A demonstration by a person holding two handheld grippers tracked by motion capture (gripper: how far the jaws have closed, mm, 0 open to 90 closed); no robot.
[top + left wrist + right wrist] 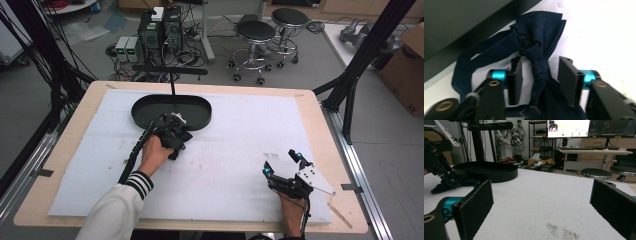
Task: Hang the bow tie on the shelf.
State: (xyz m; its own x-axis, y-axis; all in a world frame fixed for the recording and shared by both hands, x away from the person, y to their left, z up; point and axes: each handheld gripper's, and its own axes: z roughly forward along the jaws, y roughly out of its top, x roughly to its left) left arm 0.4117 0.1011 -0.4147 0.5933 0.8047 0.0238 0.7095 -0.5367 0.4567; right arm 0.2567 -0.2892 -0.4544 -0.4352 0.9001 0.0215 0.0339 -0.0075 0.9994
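Left gripper: jaws parted, a bunched navy cloth straddled between them, unclamped, beside the black tray, centre-left of the high view. Right gripper: jaws spread wide, nothing held, lower right.

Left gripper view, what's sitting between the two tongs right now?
A bunched strip of the navy cloth runs up between the left tongs, which stand apart around it in the left gripper view, not yet closed.
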